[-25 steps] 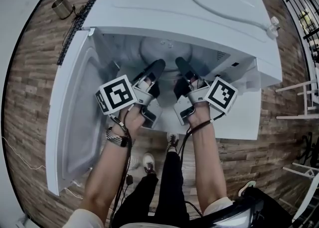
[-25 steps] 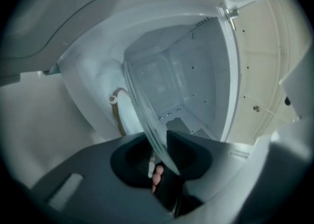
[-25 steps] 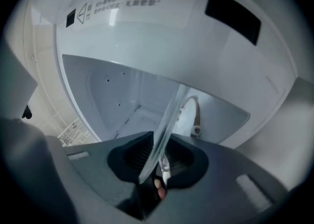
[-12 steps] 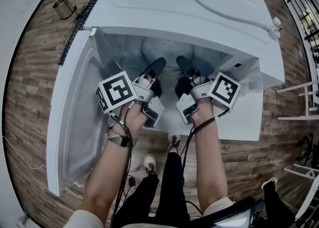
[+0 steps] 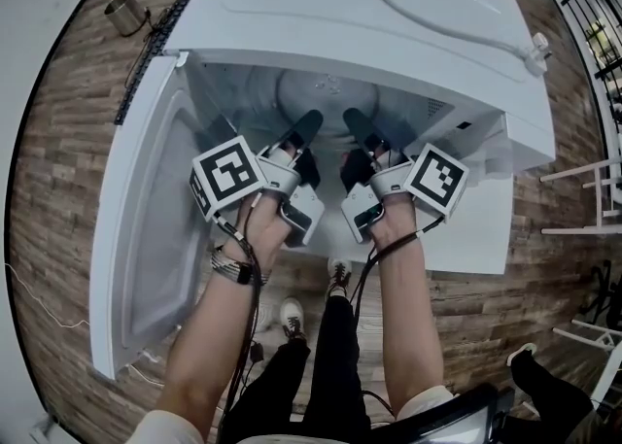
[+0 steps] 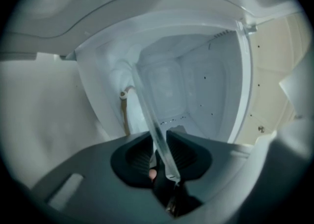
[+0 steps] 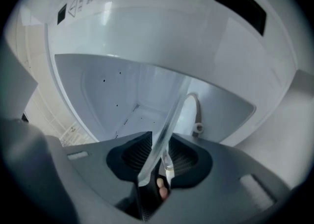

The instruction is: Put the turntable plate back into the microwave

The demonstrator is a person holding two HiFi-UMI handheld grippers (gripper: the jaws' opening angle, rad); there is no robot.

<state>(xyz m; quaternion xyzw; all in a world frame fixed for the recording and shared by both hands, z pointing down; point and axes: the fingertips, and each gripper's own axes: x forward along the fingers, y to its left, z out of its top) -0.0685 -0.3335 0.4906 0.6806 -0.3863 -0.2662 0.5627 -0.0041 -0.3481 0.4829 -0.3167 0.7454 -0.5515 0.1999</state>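
Note:
The white microwave stands open with its door swung to the left. The clear glass turntable plate lies inside the cavity. My left gripper and right gripper reach in side by side and each clamp its near rim. In the left gripper view the plate's edge runs between the dark pads of the left gripper. The right gripper has the plate rim between its pads while its jaws are opening. The roller ring shows through the glass.
A metal cup and a dark strip lie at the top left on the wood-patterned surface. A white rack stands at the right. The person's shoes are below the microwave's front edge.
Both grippers stay at the plate's rim inside the cavity. The left gripper's marker cube has rolled a little. A dark shoe has come into view at the lower right.

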